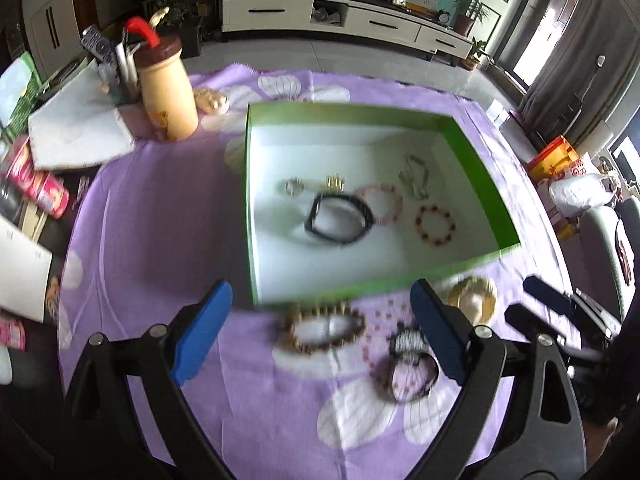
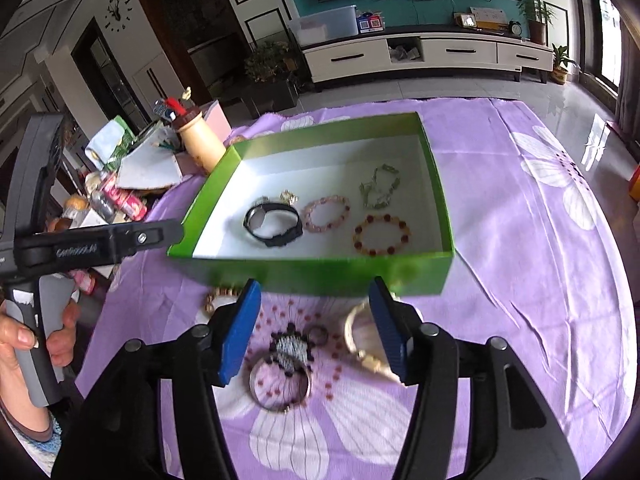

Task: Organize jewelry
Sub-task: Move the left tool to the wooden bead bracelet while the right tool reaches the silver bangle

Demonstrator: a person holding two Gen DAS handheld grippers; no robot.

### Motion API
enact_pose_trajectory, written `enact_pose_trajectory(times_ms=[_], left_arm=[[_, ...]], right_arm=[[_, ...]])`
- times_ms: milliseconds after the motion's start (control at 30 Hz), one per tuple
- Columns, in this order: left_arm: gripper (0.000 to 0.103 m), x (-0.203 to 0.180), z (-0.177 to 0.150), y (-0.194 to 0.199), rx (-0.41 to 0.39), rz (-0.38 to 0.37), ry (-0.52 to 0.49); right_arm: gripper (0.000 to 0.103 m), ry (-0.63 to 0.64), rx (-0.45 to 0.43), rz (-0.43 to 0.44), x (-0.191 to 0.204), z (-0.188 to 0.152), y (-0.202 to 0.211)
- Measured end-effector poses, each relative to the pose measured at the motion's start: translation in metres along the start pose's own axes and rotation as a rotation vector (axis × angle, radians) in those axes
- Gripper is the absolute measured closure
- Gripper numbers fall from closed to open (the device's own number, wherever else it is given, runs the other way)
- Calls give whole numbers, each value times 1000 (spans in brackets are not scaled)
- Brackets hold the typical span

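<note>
A: Where do we stand with the jewelry? We see the green box [image 2: 316, 272] in the middle of the purple cloth [image 2: 520, 240], already holding a black watch [image 2: 274, 222], a pink bead bracelet [image 2: 326, 213], a red and amber bead bracelet [image 2: 382, 235], a pale chain [image 2: 379, 186] and some small gold bits at the far left of the group.

B: And on the cloth just near the box we count 4 loose pieces: a wooden bead bracelet [image 1: 324, 328] on the left, a metal bangle [image 2: 280, 386] with a beaded black and white piece [image 2: 290, 346] touching its far edge, and a gold and cream piece [image 2: 368, 344] on the right.

A: Our left gripper [image 1: 316, 332] stands wide with nothing in it, above the wooden bracelet. Our right gripper [image 2: 314, 332] is about half spread, also empty, over the bangle group.

B: We judge all of these light. The bead bracelets look strung, so they should sag and roll; we would pinch across 1 side of the loop, not span it.

A: The bangle seems stiff and slick, so we would take its rim squarely. The beaded piece lies against it and may drag along.
</note>
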State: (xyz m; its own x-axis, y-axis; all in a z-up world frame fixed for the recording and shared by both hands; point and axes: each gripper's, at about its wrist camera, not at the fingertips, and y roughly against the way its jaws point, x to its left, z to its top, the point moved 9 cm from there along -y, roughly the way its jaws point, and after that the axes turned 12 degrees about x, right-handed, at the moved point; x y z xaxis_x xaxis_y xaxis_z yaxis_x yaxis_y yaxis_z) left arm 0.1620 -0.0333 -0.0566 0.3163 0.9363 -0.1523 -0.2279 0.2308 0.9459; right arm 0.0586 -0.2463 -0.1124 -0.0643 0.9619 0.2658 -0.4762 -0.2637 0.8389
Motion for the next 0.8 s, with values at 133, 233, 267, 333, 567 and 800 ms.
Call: enact_pose_trajectory(times_ms=[133,233,267,333,567,800], left_arm=[[11,3,-49,-10,37,-71,17],[11,9,-75,-22,70,-57,32],[11,11,-82,-26,78,-44,39],[11,20,-93,-30,75,-22,61],[11,49,-113,-41,69,15,152],[11,65,-113,-45,70,-18,208]], right_arm=[[45,42,38,-32,4,-38,-4],[45,46,69,-17,6,-63,-11],[45,37,77,-5,6,-71,-14],[45,27,91,5,8,-79,-18],[45,15,122,-1,14,-93,-38],[53,10,105,-43,14,-80,-54]])
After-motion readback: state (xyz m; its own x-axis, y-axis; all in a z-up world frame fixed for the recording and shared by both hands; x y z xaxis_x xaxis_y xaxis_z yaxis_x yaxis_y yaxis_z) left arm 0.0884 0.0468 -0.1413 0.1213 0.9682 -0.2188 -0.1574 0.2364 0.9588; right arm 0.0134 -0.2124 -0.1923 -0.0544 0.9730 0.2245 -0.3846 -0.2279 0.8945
